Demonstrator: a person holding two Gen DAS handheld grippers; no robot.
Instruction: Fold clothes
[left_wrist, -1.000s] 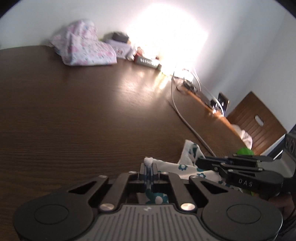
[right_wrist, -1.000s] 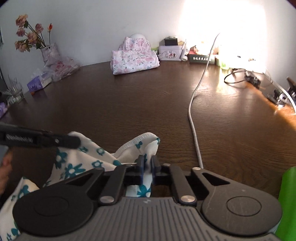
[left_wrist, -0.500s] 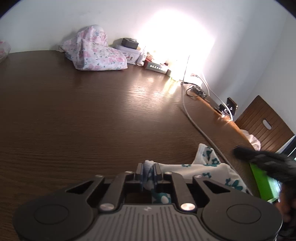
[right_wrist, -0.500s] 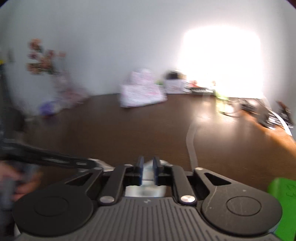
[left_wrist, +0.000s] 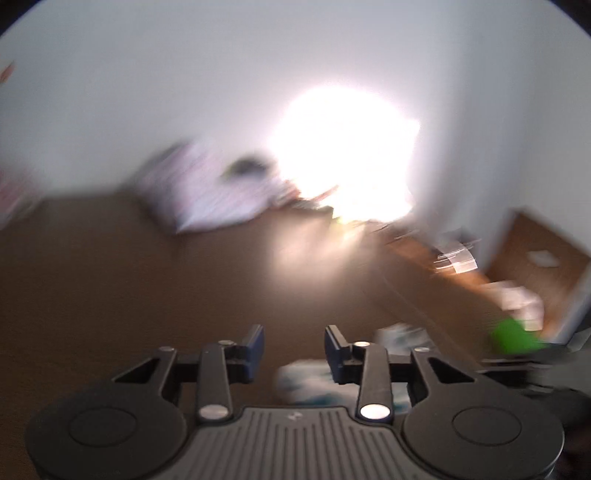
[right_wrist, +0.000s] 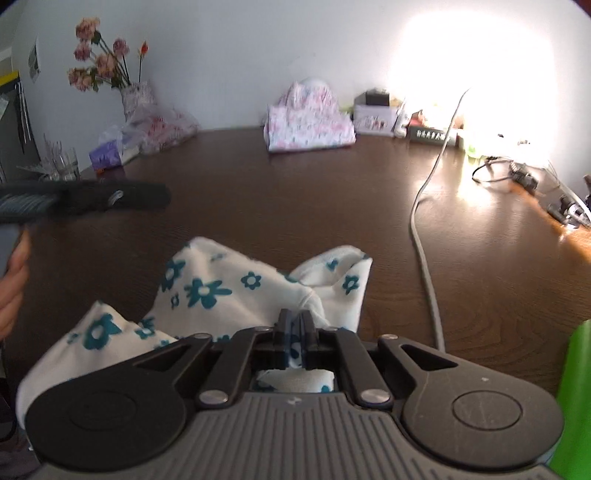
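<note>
— Since a moment ago the left tongs (left_wrist: 294, 345) have let go of the cloth corner they pinched; their jaws are opening and nothing sits between them, only brown surface (left_wrist: 147, 302). That view is badly smeared.

— And the garment?

— White cloth with teal flowers (right_wrist: 221, 291) lies crumpled on the near part of the surface (right_wrist: 295, 206). In the left wrist view a blurred bit of it shows just below and to the right of the parted jaws.

— What about the right tongs (right_wrist: 295, 325)?

— Clamped tight on a fold of that cloth, with fabric bunched in front of the jaws and a strip visible behind them.

— Anything at the left edge?

— A hand (right_wrist: 11, 280) holds the other tool, whose dark fingers reach in above the cloth, apart from it.

— Farther out?

— A grey cable (right_wrist: 424, 236) runs from near right toward the far wall. Against that wall sits a pink-patterned folded bundle (right_wrist: 310, 122), with small boxes (right_wrist: 373, 118) to its right and harsh glare beyond. At far left stand a vase of dried flowers (right_wrist: 107, 62) and some glasses (right_wrist: 62, 162). A green thing (right_wrist: 576, 387) shows at the near right edge; I cannot tell what it is.
</note>
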